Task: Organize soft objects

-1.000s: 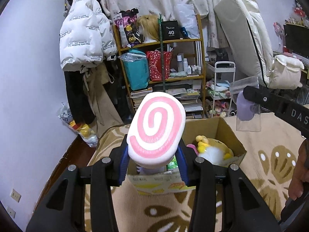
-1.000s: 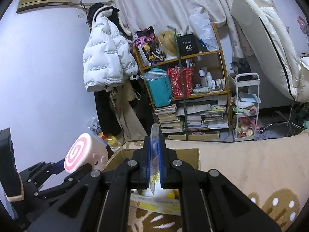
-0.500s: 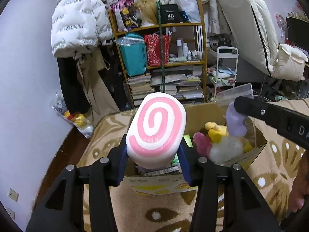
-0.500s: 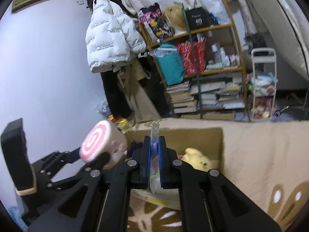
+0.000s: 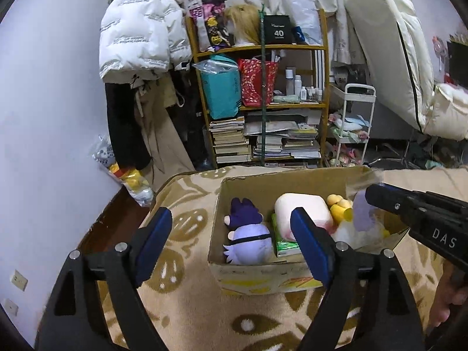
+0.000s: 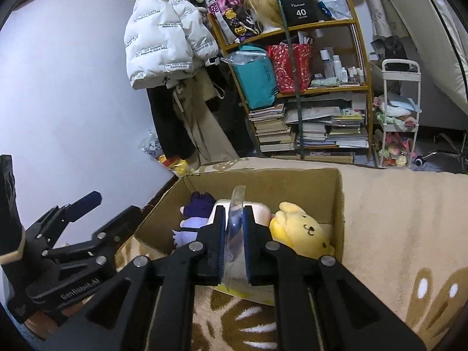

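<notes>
Left gripper (image 5: 231, 241) jaws wide apart, empty, just short of cardboard box (image 5: 263, 279). Pink swirl cushion (image 5: 302, 210) inside box. Right gripper (image 6: 234, 244) clamped on clear packet (image 6: 235, 219) over box.

Purple plush (image 5: 248, 234), yellow plush (image 6: 304, 231)

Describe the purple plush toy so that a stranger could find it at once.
Find the open cardboard box on the beige patterned blanket. The purple plush toy lies at its left end, beside the white-and-pink cushion. It alone is purple; the other plush is yellow.
</notes>
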Action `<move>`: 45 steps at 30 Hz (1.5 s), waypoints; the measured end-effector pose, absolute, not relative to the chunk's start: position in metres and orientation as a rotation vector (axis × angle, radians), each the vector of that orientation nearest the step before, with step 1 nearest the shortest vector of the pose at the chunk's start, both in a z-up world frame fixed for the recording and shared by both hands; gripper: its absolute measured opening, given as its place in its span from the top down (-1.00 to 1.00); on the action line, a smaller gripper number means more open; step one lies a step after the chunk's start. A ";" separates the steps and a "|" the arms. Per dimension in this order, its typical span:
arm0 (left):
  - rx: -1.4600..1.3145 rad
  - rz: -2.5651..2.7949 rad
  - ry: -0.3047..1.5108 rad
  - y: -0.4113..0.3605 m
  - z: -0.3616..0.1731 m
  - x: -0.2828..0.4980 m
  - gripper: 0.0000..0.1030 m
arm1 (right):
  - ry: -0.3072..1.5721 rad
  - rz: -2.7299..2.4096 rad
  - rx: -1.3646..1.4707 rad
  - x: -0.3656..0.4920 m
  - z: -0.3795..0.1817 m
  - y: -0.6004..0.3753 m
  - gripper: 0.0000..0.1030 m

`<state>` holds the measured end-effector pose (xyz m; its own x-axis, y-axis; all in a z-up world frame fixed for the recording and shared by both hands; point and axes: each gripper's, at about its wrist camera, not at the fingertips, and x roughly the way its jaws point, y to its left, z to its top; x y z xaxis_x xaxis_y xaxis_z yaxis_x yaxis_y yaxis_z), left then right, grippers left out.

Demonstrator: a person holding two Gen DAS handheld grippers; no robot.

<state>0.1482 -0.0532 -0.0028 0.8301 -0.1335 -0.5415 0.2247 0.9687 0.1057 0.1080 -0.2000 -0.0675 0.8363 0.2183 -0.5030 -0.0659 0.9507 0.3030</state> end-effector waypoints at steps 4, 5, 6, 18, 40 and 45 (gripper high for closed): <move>0.171 -0.187 0.555 -0.049 0.004 0.137 -0.71 | 0.540 0.126 0.286 0.098 -0.060 -0.204 0.21; 0.179 -0.182 0.547 -0.049 0.006 0.134 -0.72 | 0.537 0.119 0.286 0.097 -0.057 -0.205 0.17; 0.186 -0.177 0.541 -0.048 0.009 0.130 -0.72 | 0.533 0.114 0.286 0.095 -0.055 -0.206 0.17; 0.168 -0.164 0.537 -0.027 0.031 0.083 -0.78 | 0.473 0.010 0.207 0.044 -0.022 -0.207 -0.79; 0.148 -0.075 0.451 0.011 0.054 0.001 -0.96 | 0.417 -0.101 0.091 -0.046 0.003 -0.196 -1.00; 0.145 -0.050 0.462 0.017 0.046 0.000 -0.96 | 0.421 -0.139 0.098 -0.057 -0.002 -0.202 -1.00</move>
